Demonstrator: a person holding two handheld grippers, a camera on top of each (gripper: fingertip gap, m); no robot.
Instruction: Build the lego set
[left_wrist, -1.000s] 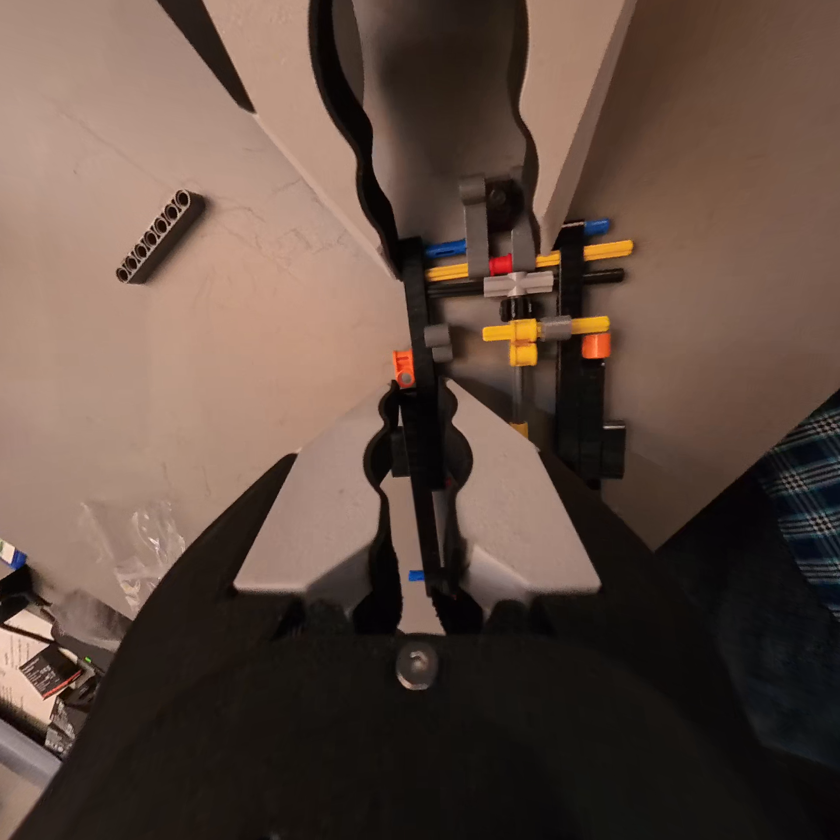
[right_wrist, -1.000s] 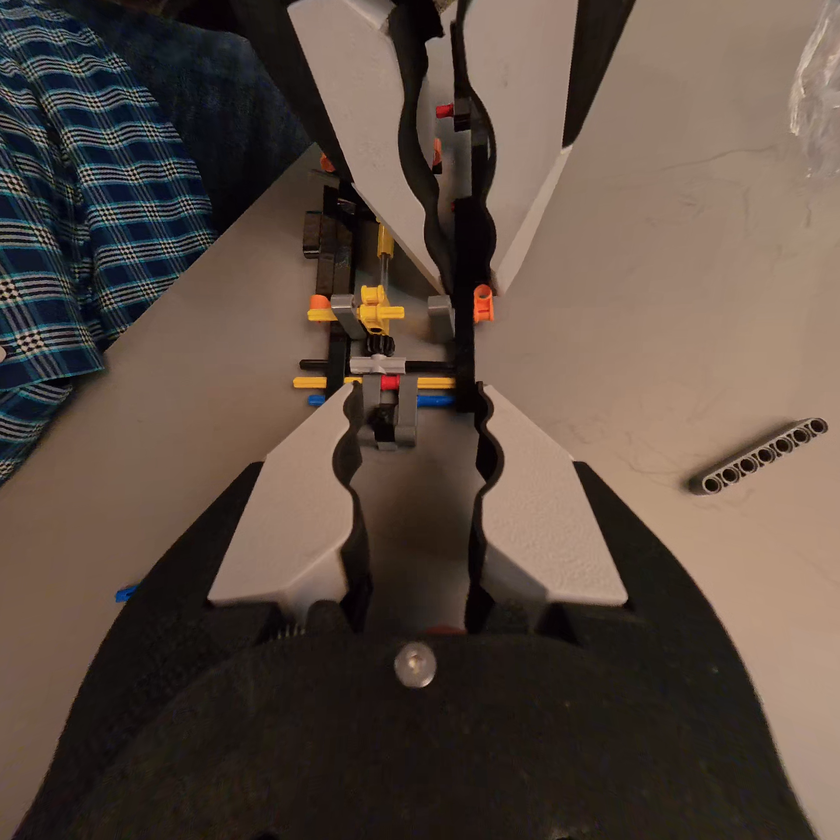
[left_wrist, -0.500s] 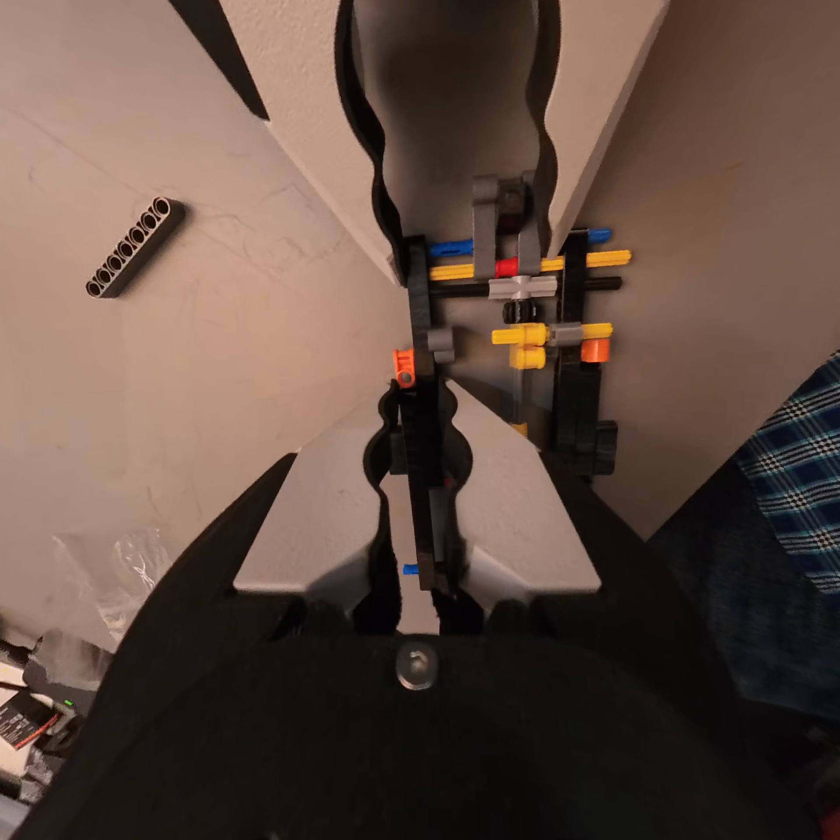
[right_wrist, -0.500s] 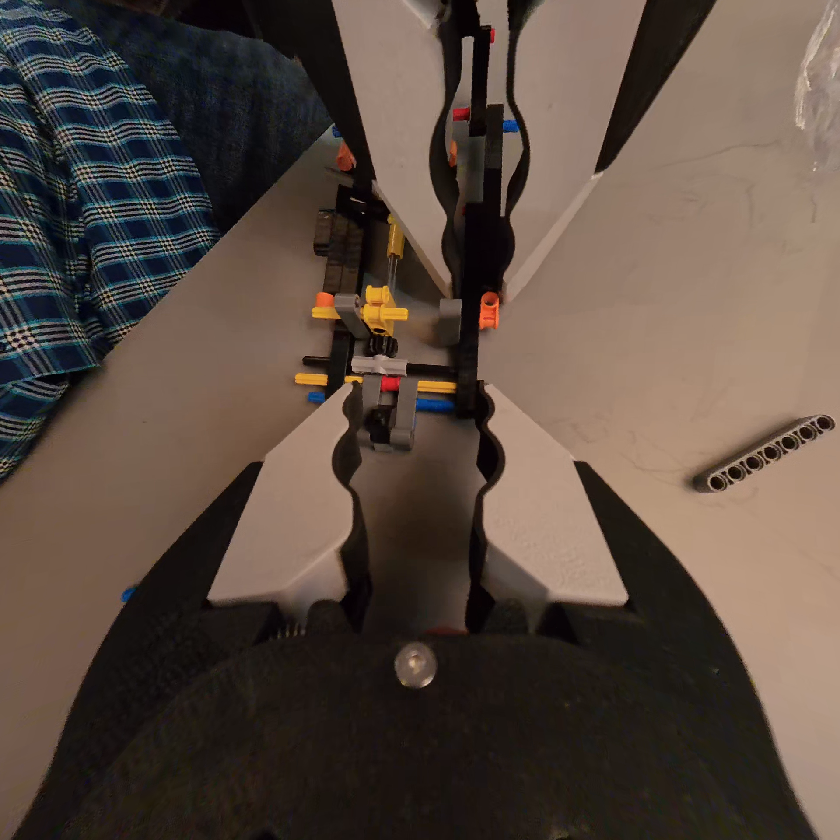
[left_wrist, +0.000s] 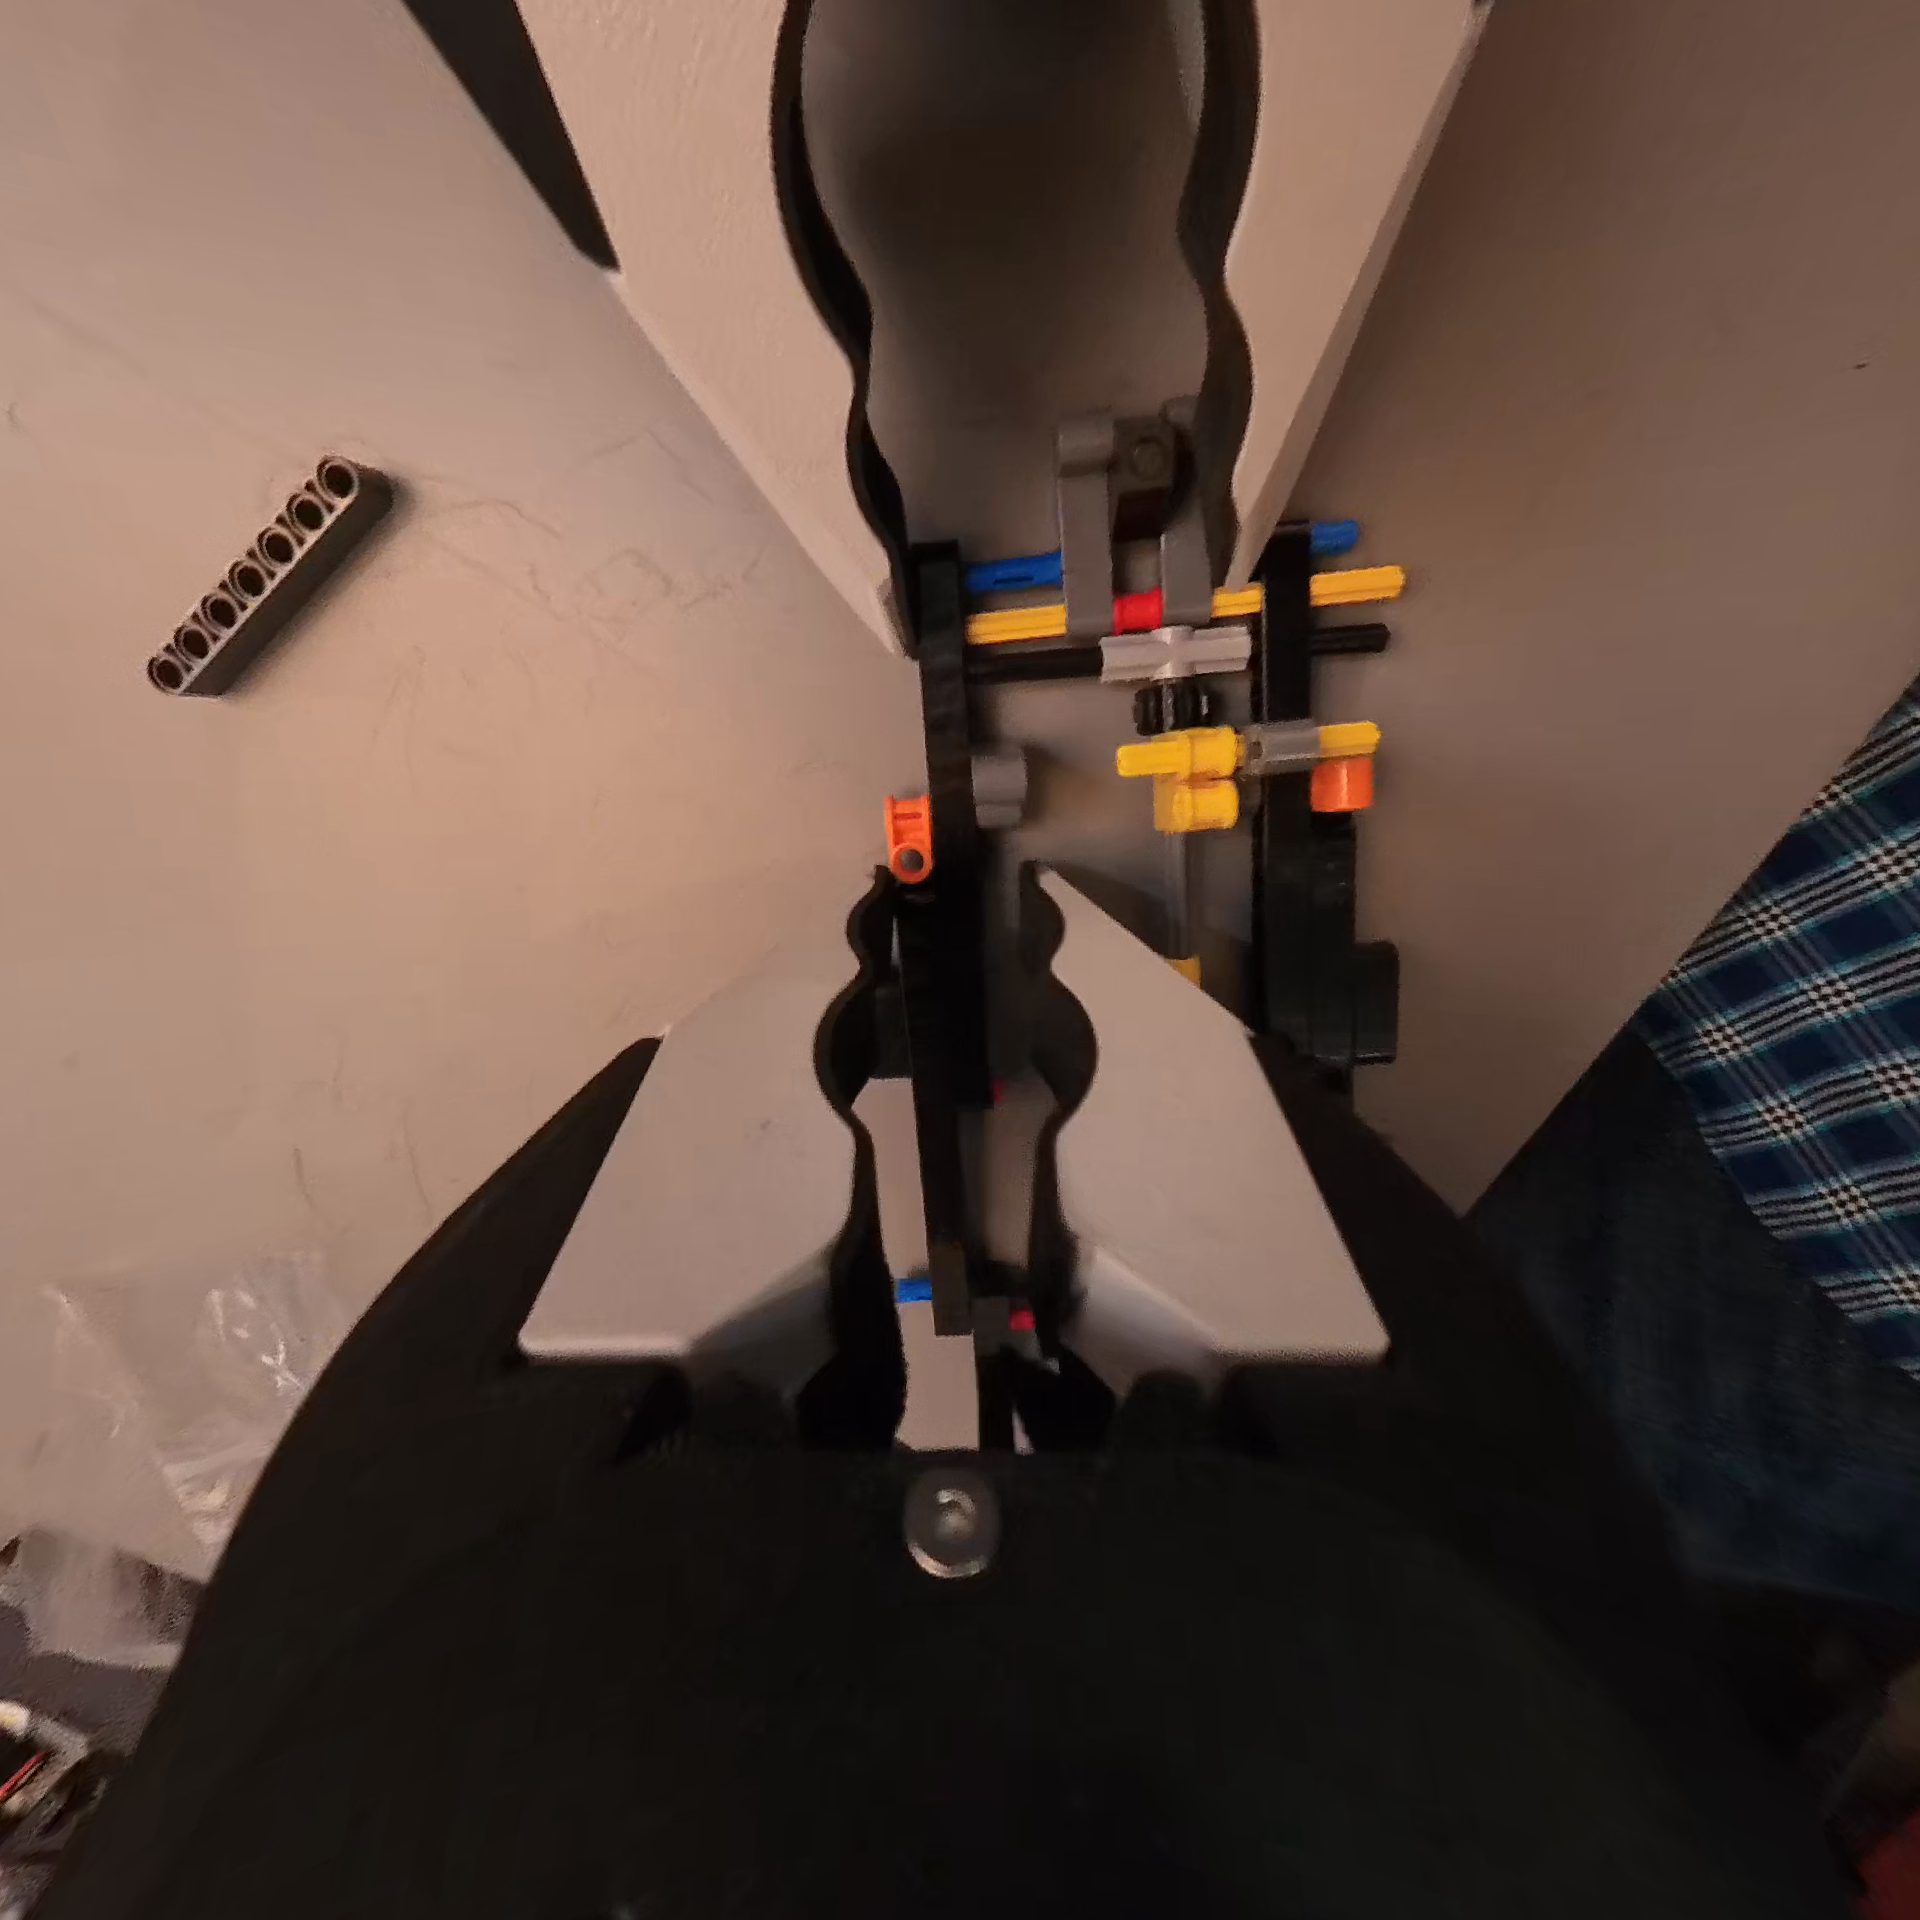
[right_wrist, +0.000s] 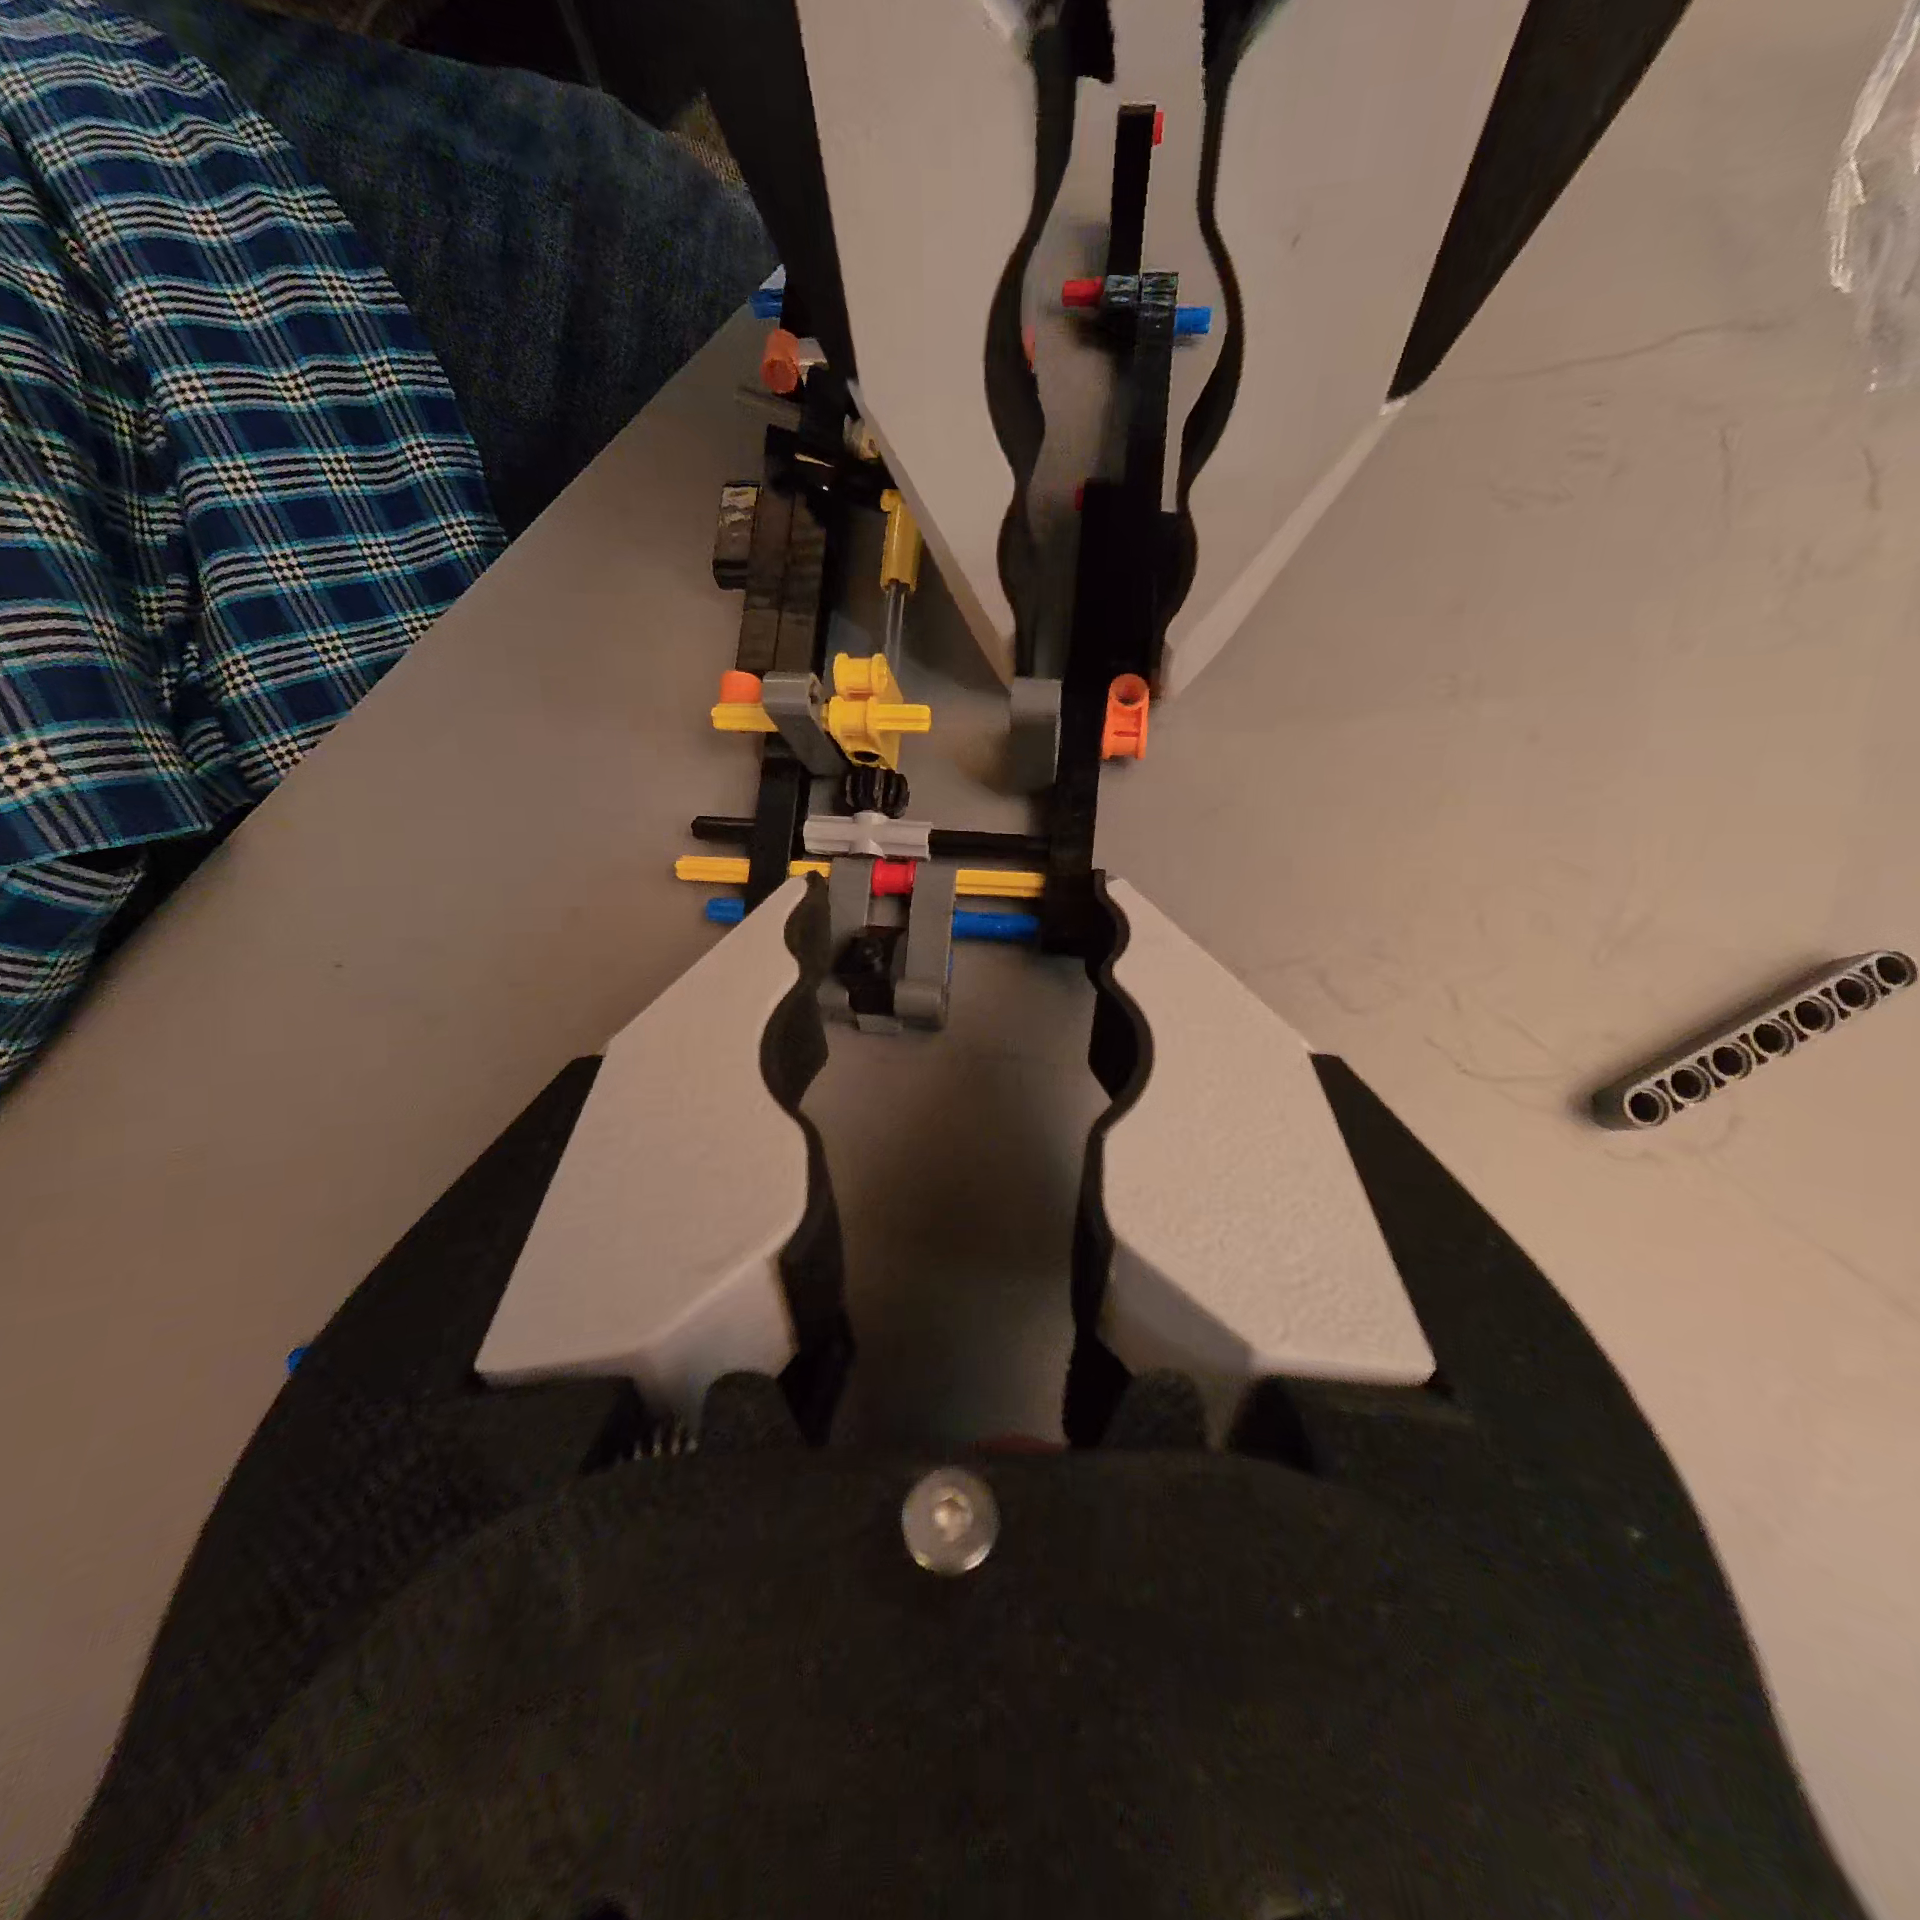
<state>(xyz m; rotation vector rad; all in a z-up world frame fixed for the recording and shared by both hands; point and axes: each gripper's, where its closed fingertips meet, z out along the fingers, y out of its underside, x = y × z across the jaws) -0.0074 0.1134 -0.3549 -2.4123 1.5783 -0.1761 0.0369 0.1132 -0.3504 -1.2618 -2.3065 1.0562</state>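
We work over a pale worktop (left_wrist: 436, 935), with a person's plaid sleeve (right_wrist: 187, 499) at its edge. The lego frame (left_wrist: 1153, 665) lies flat on it between our two grippers: two black side beams joined by blue, yellow and black axles, with grey connectors, a small black gear and orange and yellow bushes.

Our left gripper (left_wrist: 956, 883) has its jaws clamped on the frame's left black beam (left_wrist: 951, 935), which runs back between them. Our right gripper (right_wrist: 951, 904) faces it from the far end, jaws apart, straddling the grey yoke (right_wrist: 894, 956) on the red-centred axle and gripping nothing.

We judge the step to be steadying the frame while the right gripper lines up on that end. The next move likely calls for closing squarely on the yoke or beam end without skewing the axles, the left grip holding firm.

A loose grey beam (left_wrist: 270, 577) lies well apart. A clear bag (left_wrist: 208, 1340) sits at the worktop's edge; we cannot tell its contents.
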